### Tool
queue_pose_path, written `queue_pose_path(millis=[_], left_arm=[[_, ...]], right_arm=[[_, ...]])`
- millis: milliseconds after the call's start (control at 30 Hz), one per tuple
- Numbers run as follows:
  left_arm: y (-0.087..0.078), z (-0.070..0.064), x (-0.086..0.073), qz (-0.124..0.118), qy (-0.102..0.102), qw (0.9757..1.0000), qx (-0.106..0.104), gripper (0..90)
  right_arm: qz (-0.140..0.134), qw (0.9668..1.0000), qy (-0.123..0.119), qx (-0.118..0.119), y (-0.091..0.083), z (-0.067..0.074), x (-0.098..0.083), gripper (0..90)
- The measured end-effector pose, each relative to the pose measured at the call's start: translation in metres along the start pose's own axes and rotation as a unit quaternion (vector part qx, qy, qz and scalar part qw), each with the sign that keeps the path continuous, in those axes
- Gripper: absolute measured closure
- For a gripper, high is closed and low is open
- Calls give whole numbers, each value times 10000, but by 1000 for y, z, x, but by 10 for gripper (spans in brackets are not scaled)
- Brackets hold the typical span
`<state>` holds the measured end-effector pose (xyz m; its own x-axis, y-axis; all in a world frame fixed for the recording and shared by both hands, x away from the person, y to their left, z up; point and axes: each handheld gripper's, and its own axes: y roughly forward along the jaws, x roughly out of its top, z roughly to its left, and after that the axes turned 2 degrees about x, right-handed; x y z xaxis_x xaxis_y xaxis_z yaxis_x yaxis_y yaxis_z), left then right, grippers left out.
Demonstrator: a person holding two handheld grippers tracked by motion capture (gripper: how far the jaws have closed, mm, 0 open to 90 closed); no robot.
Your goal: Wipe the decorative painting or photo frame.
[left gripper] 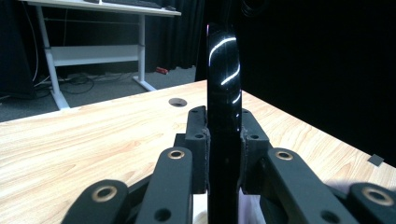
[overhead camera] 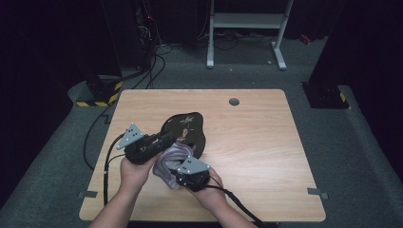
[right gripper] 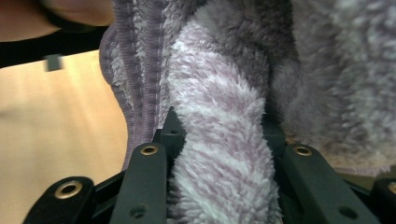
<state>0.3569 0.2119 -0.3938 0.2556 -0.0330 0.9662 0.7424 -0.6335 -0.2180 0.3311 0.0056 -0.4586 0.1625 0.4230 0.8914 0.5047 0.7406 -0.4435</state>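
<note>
- The room is dark all around, and overhead light falls mainly on the pale desk (overhead camera: 247,142).
- White glare streaks run down the glossy black plate (left gripper: 224,70).
- Up close, the purple towel (right gripper: 224,140) looks soft, with the desk behind it blurred.

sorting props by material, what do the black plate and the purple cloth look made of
Black plate: hard and glossy, probably lacquered plastic or glazed ceramic; sharp white light streaks run along its edge. Which of the two, the look leaves open.
Purple cloth: soft, fluffy microfibre or fleece by its look; deep fuzzy pile, ribbed stitched hem.
</note>
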Motion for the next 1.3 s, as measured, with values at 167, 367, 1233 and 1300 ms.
queue_pose_path(millis=[167, 367, 1233, 1300], left_arm=[[0, 0, 0, -3, 27, 10000, -2, 781], [0, -1, 0, -5, 36, 10000, 6, 781], [0, 2, 0, -5, -32, 10000, -19, 781], [0, 2, 0, -12, -48, 10000, -27, 781]], right_arm=[[66, 9981, 249, -568, -3, -30, -11, 646], [362, 9934, 624, -896, -1, -58, -33, 648], [1184, 9927, -69, -201, 23, -12, -46, 660], [1210, 9920, 81, -364, 23, -23, -48, 659]])
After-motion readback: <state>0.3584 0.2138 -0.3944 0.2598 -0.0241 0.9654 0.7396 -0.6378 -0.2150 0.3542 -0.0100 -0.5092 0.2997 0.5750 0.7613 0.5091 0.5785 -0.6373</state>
